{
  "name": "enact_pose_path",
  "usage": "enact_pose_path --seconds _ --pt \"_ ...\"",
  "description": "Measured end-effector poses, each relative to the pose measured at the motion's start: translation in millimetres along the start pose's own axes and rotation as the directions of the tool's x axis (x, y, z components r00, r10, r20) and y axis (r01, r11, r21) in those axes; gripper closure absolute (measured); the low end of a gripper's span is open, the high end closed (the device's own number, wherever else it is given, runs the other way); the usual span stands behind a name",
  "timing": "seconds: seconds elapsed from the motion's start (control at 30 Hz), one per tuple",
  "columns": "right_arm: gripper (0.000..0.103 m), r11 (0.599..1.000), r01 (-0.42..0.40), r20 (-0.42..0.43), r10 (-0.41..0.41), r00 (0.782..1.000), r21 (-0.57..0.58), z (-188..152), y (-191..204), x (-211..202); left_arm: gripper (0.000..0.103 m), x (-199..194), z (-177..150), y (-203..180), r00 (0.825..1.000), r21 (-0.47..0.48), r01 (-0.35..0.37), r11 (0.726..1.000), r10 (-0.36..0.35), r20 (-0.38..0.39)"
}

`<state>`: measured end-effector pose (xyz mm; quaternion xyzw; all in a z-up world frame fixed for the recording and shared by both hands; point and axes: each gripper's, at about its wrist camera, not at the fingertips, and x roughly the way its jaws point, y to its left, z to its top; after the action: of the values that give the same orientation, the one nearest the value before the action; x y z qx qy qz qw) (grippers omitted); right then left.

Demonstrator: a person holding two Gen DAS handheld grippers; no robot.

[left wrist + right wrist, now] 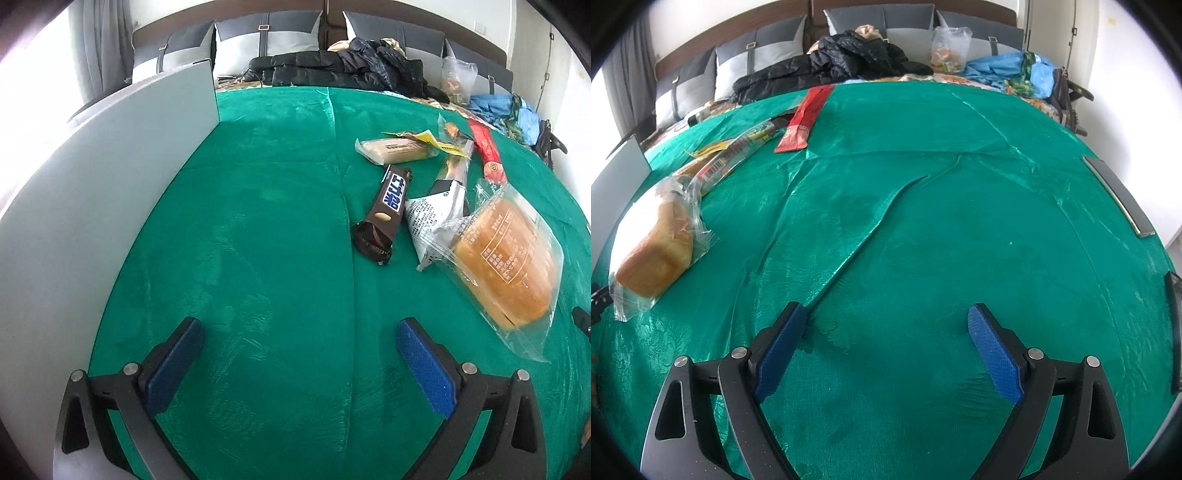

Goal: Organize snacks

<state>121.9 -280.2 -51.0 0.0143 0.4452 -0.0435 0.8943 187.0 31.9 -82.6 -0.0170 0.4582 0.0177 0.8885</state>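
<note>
Several snacks lie on the green cloth (pixel 258 221), right of centre in the left wrist view: a brown chocolate bar (pixel 388 210), a white printed packet (pixel 436 214), a bagged bread loaf (pixel 506 258), a pale cake bar (pixel 395 149) and a red stick packet (pixel 487 147). My left gripper (pixel 299 326) is open over bare cloth, short of the chocolate bar and to its left. My right gripper (pixel 886 310) is open wide with only creased cloth between its blue pads. From there the bread loaf (pixel 657 243) lies far left and the red packet (pixel 803 122) further back.
A grey box wall (pixel 110 184) stands along the left side of the cloth. Dark jackets (pixel 849 59), a clear bag (pixel 949 48) and blue fabric (pixel 1008 66) pile up at the back by the cushions. A dark flat slab (pixel 1119 195) lies at the right edge.
</note>
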Motion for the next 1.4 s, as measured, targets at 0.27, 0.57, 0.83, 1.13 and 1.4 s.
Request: enact_pose_path --seconds 0.27,0.57,0.83,1.13,1.4 --pt "0.01 1.0 0.001 -0.001 -0.001 1.0 0.0 0.7 0.6 1.1 0.0 -2.7 -3.0 4.9 1.0 -0.001 0.001 1.0 -0.001 0.001" --pt "0.01 1.0 0.002 -0.001 -0.002 1.0 0.0 0.7 0.5 1.2 0.0 -2.6 -3.2 4.7 1.0 -0.001 0.001 1.0 -0.001 0.001" --pt "0.01 1.0 0.002 -0.002 -0.002 1.0 0.001 0.8 0.6 1.2 0.0 -2.3 -3.0 4.6 1.0 -0.001 0.001 1.0 -0.001 0.001" --pt "0.009 1.0 0.003 -0.002 -0.003 1.0 0.001 0.9 0.5 1.2 0.0 -1.6 -2.2 4.2 1.0 -0.001 0.001 1.0 -0.001 0.0" --pt "0.009 1.0 0.003 -0.002 -0.003 1.0 0.001 1.2 0.5 1.6 0.0 -1.8 -2.2 4.3 1.0 -0.001 0.001 1.0 -0.001 0.0"
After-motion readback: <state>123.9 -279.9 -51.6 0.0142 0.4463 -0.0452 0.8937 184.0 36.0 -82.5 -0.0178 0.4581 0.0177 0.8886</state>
